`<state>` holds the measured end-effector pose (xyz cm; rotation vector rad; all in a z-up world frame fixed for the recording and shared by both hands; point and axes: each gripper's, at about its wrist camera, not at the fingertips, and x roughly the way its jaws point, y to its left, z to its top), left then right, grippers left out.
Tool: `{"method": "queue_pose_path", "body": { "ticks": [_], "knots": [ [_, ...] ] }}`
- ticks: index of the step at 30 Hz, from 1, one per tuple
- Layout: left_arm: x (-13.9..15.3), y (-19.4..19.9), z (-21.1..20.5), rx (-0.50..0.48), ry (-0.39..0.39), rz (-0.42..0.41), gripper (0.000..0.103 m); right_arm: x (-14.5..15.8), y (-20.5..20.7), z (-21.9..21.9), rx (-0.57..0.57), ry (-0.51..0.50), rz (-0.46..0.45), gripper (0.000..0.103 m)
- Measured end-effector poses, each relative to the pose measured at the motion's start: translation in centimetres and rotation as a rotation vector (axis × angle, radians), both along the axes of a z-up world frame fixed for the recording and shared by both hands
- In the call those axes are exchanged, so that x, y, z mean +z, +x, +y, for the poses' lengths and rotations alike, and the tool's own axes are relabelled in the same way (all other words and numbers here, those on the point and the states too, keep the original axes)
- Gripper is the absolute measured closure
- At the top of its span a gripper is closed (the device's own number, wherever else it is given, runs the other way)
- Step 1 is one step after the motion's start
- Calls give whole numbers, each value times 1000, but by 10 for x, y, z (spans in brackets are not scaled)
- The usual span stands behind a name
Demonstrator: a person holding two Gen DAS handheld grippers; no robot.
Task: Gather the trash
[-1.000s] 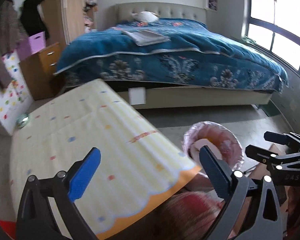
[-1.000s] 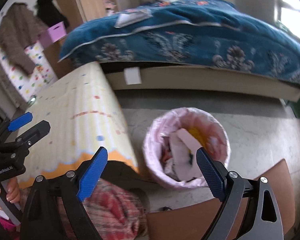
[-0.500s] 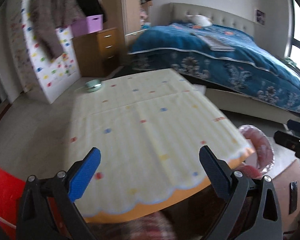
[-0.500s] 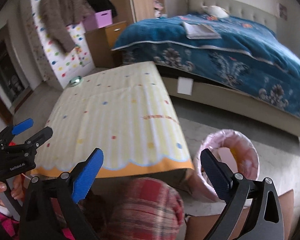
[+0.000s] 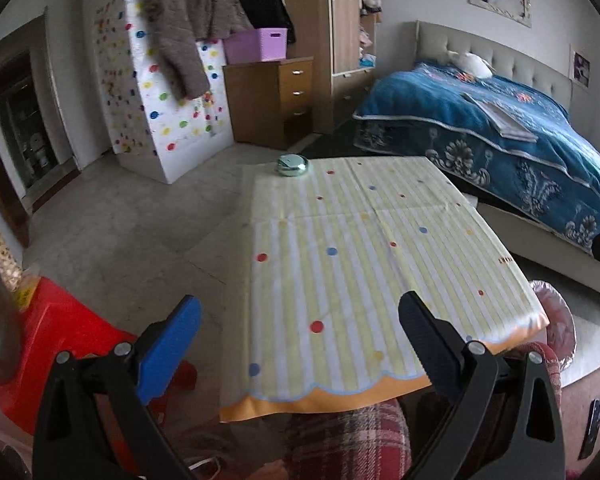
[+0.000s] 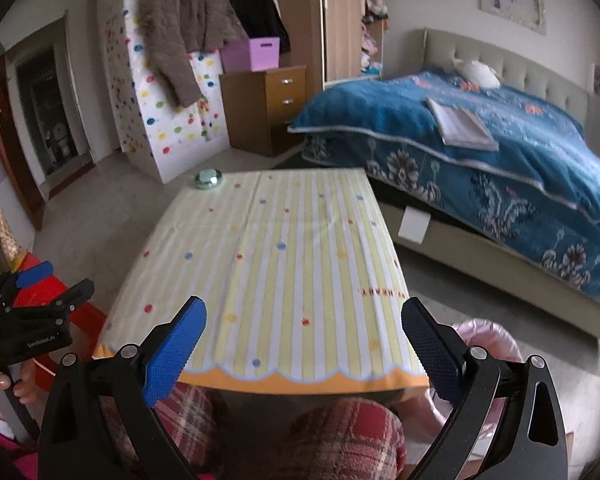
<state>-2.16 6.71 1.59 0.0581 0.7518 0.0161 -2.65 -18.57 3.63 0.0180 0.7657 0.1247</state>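
So the only trash-looking candidate on the table (image 5: 372, 280) is that small shiny round thing (image 5: 291, 165) at the far left corner of the striped, dotted cloth, and honestly I can't tell if it's crumpled foil or some little dish. The pink-lined bin (image 6: 488, 332) sits on the floor just off the table's near right corner, tucked partly behind the right tongs.

Both tongs hover at the near edge. Left gripper (image 5: 298, 344) is spread wide with nothing in it, and the right gripper (image 6: 304, 350) is the same.

Looks to me like the hunting-for-the-next-piece step. If the shiny thing counts, the next move is a long reach across the whole table, probably with the left one since it's on that side, then a carry back to the bin.
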Motion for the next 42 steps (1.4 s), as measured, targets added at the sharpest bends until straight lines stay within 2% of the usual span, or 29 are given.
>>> {"method": "queue_pose_path", "body": {
  "ticks": [15,25,42],
  "knots": [
    [7,2,-3,-15,-11,-13,7,17,9,9,7,-1,6,6],
    [5,2,-6,-23,-10,-5,7,11,7,-8,4,5,18,6],
    [4,3,-6,-23,-8,2,7,9,8,-7,6,6,17,6]
  ]
}}
